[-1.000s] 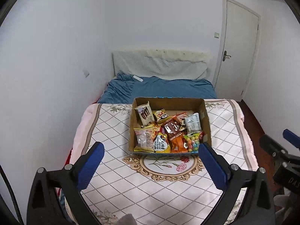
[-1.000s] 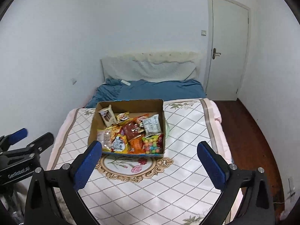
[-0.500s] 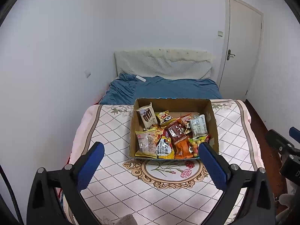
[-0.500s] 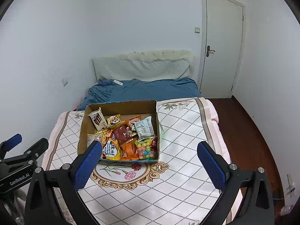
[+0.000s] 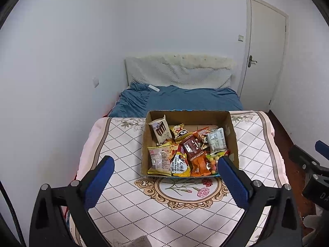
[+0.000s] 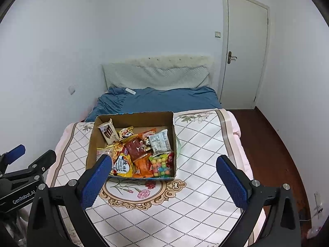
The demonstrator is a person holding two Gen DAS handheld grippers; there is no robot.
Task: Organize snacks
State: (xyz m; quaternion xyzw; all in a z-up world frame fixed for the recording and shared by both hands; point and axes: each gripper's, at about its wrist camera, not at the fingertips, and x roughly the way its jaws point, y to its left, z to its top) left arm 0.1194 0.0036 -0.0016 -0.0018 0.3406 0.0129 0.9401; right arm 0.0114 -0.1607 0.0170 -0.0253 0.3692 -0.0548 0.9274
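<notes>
Both the left gripper (image 5: 164, 165) and right gripper (image 6: 163, 164) hung spread and empty above a cardboard box (image 5: 232, 131) of jumbled snack packets (image 5: 186, 151), best lifted singly.

cardboard box (image 5: 232, 131) | open, on quilt | snack packets (image 5: 186, 152) heaped inside, toward front

A matt brown cardboard box (image 5: 231, 131) holds glossy, crinkled plastic snack packets (image 5: 185, 150) on a smooth printed cloth quilt (image 5: 123, 144), beside a soft blue fabric sheet (image 5: 185, 100), a polished dark wood floor (image 6: 267, 144) and matt painted walls (image 5: 82, 41).
</notes>
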